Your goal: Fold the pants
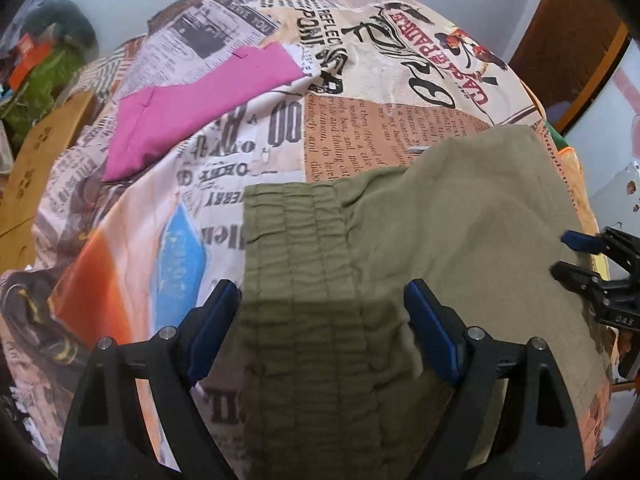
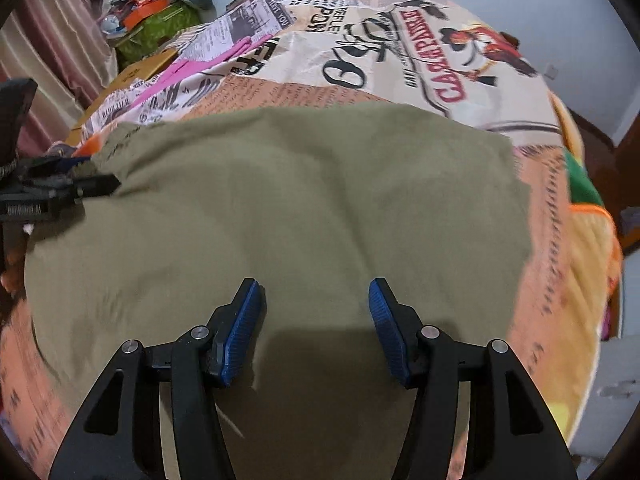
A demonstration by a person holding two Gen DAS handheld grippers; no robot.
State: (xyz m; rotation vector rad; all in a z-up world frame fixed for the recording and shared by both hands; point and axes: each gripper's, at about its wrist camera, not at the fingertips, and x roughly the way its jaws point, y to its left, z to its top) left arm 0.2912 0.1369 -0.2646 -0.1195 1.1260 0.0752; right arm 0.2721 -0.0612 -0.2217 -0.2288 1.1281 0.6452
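Note:
Olive green pants (image 1: 420, 240) lie flat on a bed with a newspaper-print cover (image 1: 360, 80). Their gathered elastic waistband (image 1: 296, 216) faces left in the left wrist view. My left gripper (image 1: 322, 300) is open, its jaws hovering over the waistband. My right gripper (image 2: 316, 300) is open above the middle of the pants (image 2: 300, 208). The right gripper also shows at the right edge of the left wrist view (image 1: 568, 254), over the pants' edge. The left gripper shows at the left edge of the right wrist view (image 2: 92, 184).
A folded pink garment (image 1: 192, 108) lies on the cover beyond the pants. A cardboard box (image 1: 44, 160) and green clutter (image 1: 44, 72) sit left of the bed. A wooden headboard (image 1: 568, 32) stands at the right.

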